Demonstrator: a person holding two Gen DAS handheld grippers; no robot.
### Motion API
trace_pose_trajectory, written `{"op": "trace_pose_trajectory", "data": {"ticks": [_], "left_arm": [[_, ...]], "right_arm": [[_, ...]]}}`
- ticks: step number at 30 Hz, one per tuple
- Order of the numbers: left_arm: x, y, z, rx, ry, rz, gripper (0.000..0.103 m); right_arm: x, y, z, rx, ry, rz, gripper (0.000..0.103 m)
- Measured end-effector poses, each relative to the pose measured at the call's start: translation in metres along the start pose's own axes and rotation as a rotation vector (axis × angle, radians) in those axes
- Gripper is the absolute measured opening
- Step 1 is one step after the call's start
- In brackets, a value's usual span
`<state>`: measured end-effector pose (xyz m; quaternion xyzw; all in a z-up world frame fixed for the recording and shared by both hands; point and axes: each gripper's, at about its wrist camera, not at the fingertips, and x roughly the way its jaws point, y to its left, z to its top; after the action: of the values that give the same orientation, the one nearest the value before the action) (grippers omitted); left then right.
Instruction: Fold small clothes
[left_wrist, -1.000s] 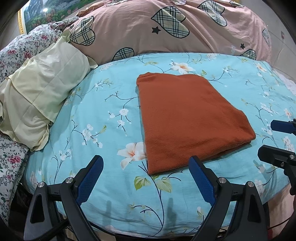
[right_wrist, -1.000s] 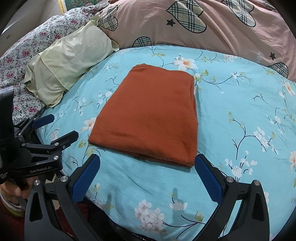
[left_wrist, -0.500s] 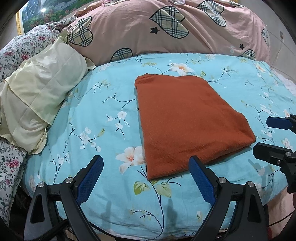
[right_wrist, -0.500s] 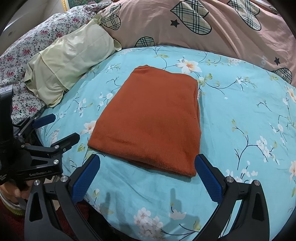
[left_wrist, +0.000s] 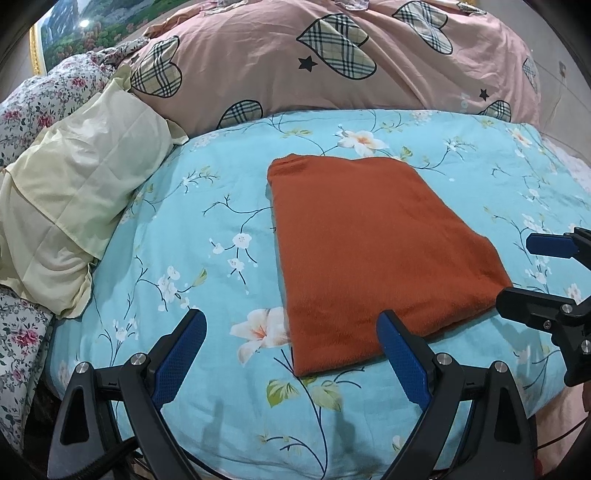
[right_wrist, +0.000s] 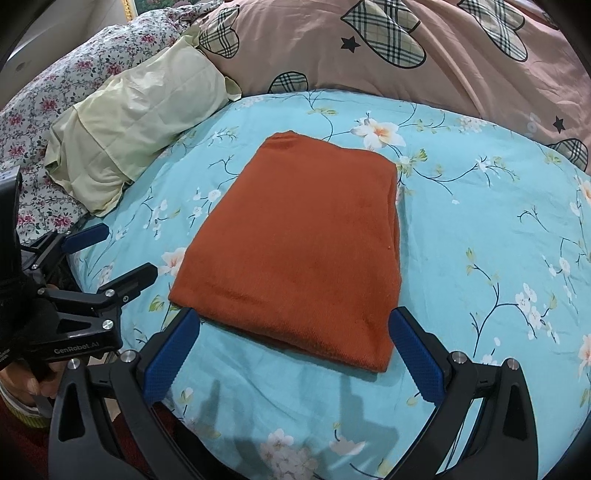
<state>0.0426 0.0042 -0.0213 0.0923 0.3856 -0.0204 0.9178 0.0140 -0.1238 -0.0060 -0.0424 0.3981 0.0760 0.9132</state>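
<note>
- On the turquoise floral bedsheet (left_wrist: 207, 221), near its middle, lies the rust-orange cloth (left_wrist: 369, 251), folded into a flat, neat rectangle with layered edges showing along its right side.
- "GenRobot.AI" is printed in white on the left gripper's (right_wrist: 122, 254) black body.
- Left gripper (left_wrist: 291, 332) and right gripper (right_wrist: 295, 325) both hover at the cloth's near edge, jaws spread wide, gripping nothing.
- Far left rests a pale yellow pillow (left_wrist: 66, 192); behind the cloth, a pink quilt (left_wrist: 332, 66) with plaid hearts.
</note>
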Motion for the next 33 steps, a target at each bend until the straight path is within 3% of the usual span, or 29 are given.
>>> {"op": "trace_pose_trajectory", "data": {"ticks": [21, 33], "left_arm": [[0.018, 0.001, 0.021, -0.002, 0.008, 0.009, 0.094], [0.027, 0.007, 0.019, -0.031, 0.009, -0.027, 0.094]], "right_arm": [[0.015, -0.021, 0.017, 0.032, 0.015, -0.002, 0.102], [0.042, -0.035, 0.020, 0.078, 0.055, 0.010, 0.102]]}}
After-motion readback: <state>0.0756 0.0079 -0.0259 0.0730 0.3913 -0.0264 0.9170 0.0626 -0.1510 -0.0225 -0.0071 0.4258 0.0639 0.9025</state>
